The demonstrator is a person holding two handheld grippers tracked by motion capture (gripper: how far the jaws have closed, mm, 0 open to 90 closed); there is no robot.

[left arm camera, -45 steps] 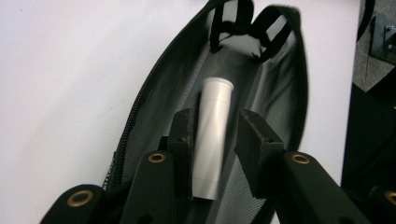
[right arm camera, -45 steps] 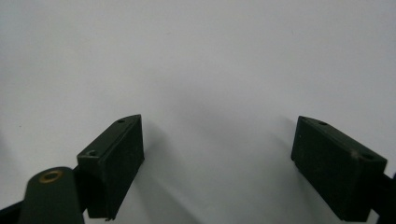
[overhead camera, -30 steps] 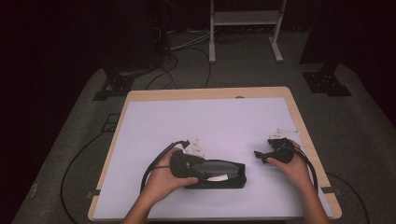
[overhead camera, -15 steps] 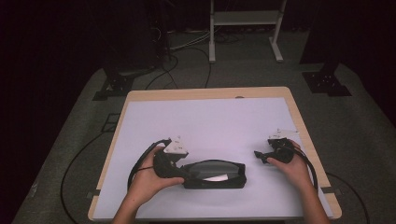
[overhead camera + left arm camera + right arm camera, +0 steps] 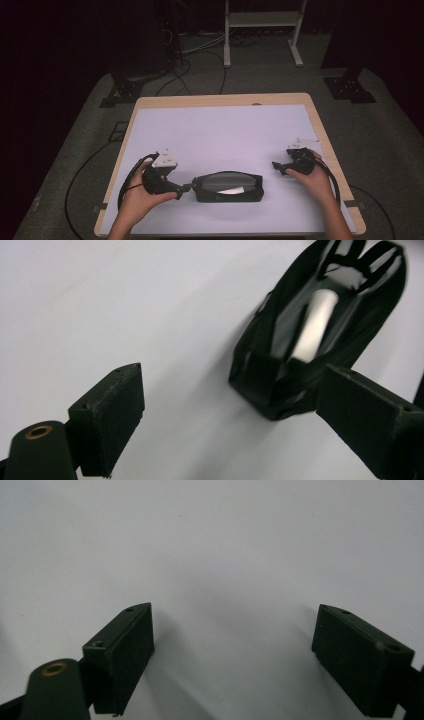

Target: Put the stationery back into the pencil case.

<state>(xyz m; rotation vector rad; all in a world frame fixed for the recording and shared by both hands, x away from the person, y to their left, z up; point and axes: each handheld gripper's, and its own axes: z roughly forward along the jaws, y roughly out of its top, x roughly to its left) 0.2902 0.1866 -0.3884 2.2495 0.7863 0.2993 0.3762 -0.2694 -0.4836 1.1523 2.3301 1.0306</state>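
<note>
Left gripper point(image 5: 187, 189) sits just off the near-left end of the black mesh pouch point(image 5: 228, 187), its jaws having just been opening, nothing between them now (the pouch end lies beyond the right jaw in the left gripper view). That pouch lies flat near the front edge of the white table point(image 5: 220, 130), a pale slip point(image 5: 312, 325) showing inside it. Right gripper point(image 5: 276, 166) rests apart to the right, jaws wide and empty. Judging by this, the pouch looks set down and let go; little seems left beyond drawing both hands away.
</note>
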